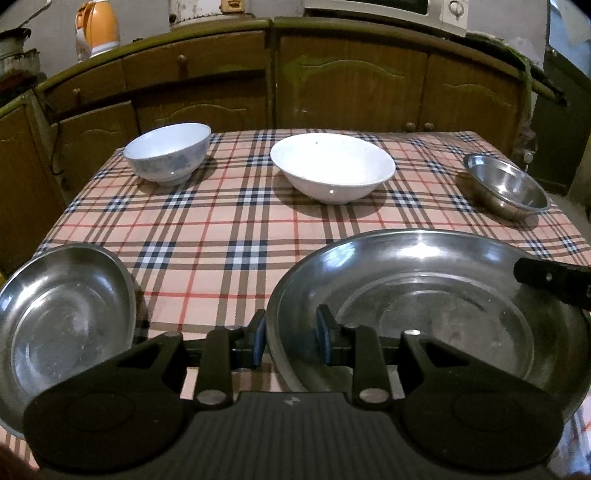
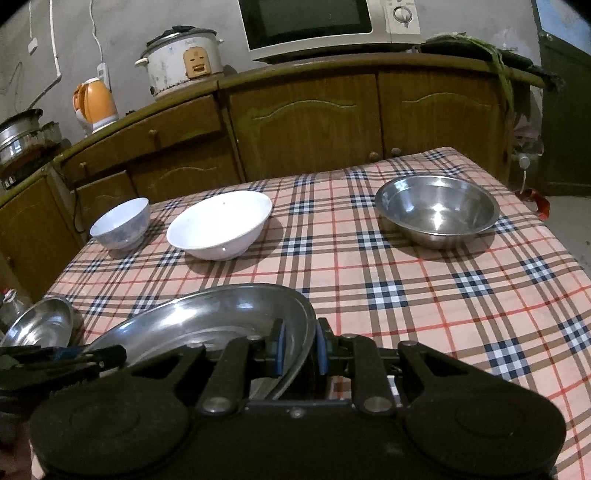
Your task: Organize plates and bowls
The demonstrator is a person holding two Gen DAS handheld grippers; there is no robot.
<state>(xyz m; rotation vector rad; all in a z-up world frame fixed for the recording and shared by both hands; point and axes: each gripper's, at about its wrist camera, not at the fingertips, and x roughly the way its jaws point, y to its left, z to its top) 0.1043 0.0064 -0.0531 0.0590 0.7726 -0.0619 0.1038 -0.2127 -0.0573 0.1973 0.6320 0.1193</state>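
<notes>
A large steel plate (image 1: 443, 314) is held low over the near side of the table by both grippers. My left gripper (image 1: 291, 341) is shut on its left rim, which runs between the blue pads. My right gripper (image 2: 301, 349) is shut on the opposite rim of the same plate (image 2: 207, 321), and one of its fingers (image 1: 554, 280) shows in the left wrist view. A smaller steel plate (image 1: 62, 317) (image 2: 40, 326) lies to the left. Further back stand a small blue-white bowl (image 1: 168, 151) (image 2: 120, 223), a wide white bowl (image 1: 332, 166) (image 2: 219, 225) and a steel bowl (image 1: 508, 186) (image 2: 437, 210).
The table wears a checked cloth (image 2: 424, 295) and drops off at its right edge. Behind it runs a row of brown cabinets (image 2: 306, 122) bearing an orange kettle (image 2: 94, 103), a rice cooker (image 2: 183, 62) and a microwave (image 2: 314, 22).
</notes>
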